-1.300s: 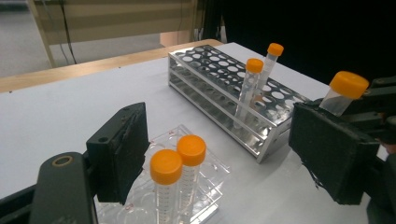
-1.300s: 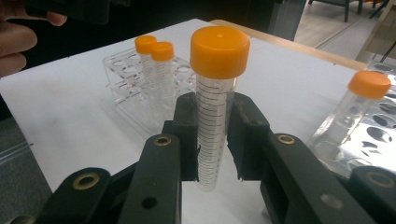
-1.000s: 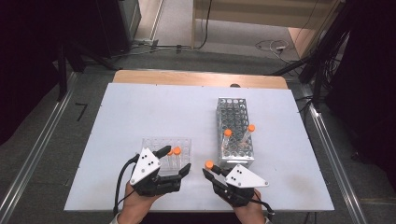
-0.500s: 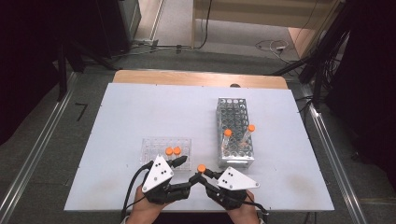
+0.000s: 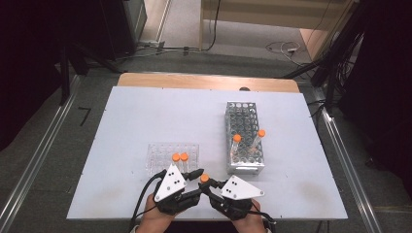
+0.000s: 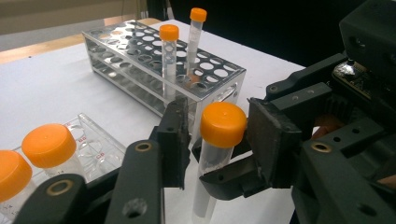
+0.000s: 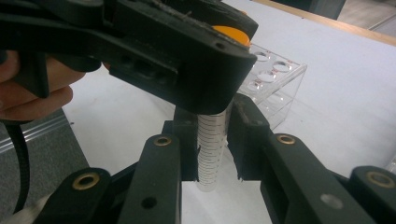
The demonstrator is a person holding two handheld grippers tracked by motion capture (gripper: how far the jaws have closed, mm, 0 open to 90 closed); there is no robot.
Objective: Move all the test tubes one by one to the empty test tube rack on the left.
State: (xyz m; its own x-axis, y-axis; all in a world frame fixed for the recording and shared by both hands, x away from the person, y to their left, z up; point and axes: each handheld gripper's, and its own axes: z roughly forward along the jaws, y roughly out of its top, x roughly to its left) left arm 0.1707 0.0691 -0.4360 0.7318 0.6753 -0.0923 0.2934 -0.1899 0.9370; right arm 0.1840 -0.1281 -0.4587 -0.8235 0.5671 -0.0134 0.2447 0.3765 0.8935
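Observation:
A clear tube with an orange cap stands upright near the table's front edge. My right gripper is shut on its graduated body, a pad on each side. My left gripper reaches in from the left at cap height. In the left gripper view its jaws flank the orange cap and have just been closing on it. A thin gap still shows on the left side, while the right pad is almost touching.
A clear plastic rack just behind my left gripper holds two orange-capped tubes. A metal tube rack stands to the right with two capped tubes at its near end. A person's hands hold both grippers at the table's front edge.
My left gripper has swung right, away from the clear rack and over to the tube in the right gripper. Its jaws have narrowed around the cap. The right gripper has stayed put.

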